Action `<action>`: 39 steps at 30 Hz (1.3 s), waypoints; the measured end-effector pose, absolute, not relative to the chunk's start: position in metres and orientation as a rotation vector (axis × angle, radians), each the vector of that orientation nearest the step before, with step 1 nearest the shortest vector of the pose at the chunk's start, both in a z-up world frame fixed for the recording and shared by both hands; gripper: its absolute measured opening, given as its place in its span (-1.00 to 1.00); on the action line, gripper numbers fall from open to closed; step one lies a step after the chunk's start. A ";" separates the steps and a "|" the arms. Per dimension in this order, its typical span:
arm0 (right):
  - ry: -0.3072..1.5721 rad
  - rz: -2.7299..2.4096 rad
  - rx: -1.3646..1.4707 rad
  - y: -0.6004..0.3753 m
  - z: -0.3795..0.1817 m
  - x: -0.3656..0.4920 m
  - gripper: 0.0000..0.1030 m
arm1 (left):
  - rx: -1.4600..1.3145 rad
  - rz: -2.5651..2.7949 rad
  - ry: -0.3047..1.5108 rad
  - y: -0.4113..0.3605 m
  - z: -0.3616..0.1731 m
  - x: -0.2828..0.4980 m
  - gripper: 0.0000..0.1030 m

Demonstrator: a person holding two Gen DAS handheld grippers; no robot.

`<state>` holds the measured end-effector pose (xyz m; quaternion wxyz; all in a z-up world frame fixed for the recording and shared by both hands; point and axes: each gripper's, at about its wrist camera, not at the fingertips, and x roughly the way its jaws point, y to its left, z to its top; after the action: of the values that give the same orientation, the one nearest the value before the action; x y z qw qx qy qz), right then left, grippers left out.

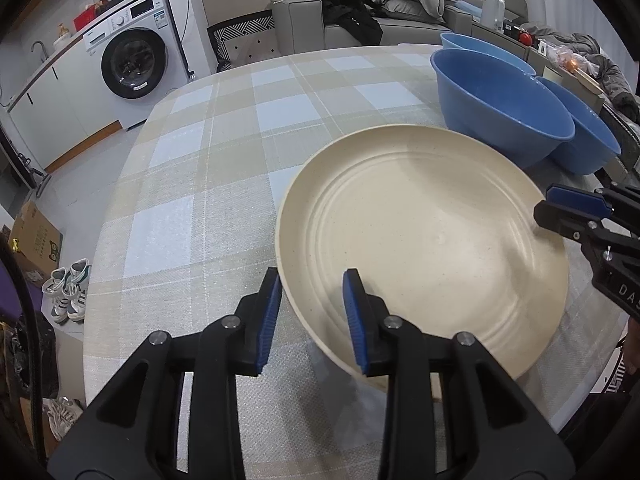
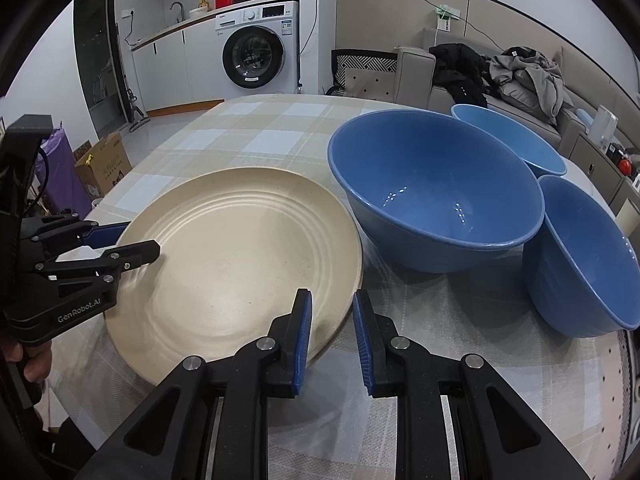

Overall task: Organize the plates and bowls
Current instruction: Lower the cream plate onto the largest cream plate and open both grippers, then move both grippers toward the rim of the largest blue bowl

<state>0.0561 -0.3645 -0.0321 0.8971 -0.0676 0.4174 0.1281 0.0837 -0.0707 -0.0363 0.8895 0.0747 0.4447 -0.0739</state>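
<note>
The cream plate [image 1: 424, 240] sits flat on the checked tablecloth [image 1: 192, 184], and you have a gripper at each side of it. Your left gripper [image 1: 314, 316] is spread, its two blue pads straddling the plate's near rim without pinching it; one pad is over the plate, the other outside it over the cloth. Your right gripper [image 2: 332, 336] is also spread, with the plate's edge running between its pads, and neither pad looks pressed to it. Just beyond the plate stands the big blue bowl [image 2: 436, 196], close to the plate's far edge. A second blue bowl [image 2: 588, 256] is beside the big one, away from the plate, and a third, lighter bowl [image 2: 512, 136] sits behind them both. As a judgement, little is sorted yet: the three bowls stand separately rather than nested, and the plate is still alone on the cloth, so the stacking is left for you to do.
</note>
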 end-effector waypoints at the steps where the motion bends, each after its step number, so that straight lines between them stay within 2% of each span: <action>1: 0.862 0.269 -0.136 -0.365 -0.030 0.056 -0.48 | 0.144 -0.160 0.926 -0.070 -0.035 0.083 -0.39; 4: 0.845 0.285 -0.120 -0.367 -0.024 0.052 -0.27 | 0.105 -0.188 0.916 -0.066 -0.027 0.080 -0.21; 6: 0.828 0.296 -0.110 -0.367 -0.018 0.049 -0.03 | 0.083 -0.199 0.912 -0.064 -0.021 0.077 0.07; 8: 0.806 0.298 -0.105 -0.368 -0.010 0.046 0.28 | 0.056 -0.209 0.896 -0.061 -0.014 0.074 0.24; 11: 0.771 0.321 -0.085 -0.371 0.004 0.039 0.59 | 0.013 -0.223 0.874 -0.056 -0.003 0.070 0.57; 13: 0.757 0.334 -0.078 -0.371 0.010 0.034 0.66 | -0.011 -0.230 0.858 -0.053 0.004 0.068 0.59; 16: 0.736 0.338 -0.072 -0.373 0.019 0.028 0.85 | -0.030 -0.242 0.853 -0.051 0.010 0.065 0.76; 17: 0.733 0.335 -0.071 -0.374 0.020 0.027 0.94 | -0.036 -0.242 0.850 -0.051 0.012 0.064 0.93; 18: 0.729 0.329 -0.069 -0.375 0.021 0.027 0.96 | -0.040 -0.240 0.843 -0.051 0.013 0.062 0.98; 39: 0.690 0.268 0.000 -0.429 0.063 0.023 0.99 | -0.090 -0.269 0.798 -0.064 0.048 0.054 0.98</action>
<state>0.0235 -0.4295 0.0633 0.9323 0.0002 0.3373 0.1308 0.0539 -0.0644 0.0484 0.9116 -0.0435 0.3873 -0.1305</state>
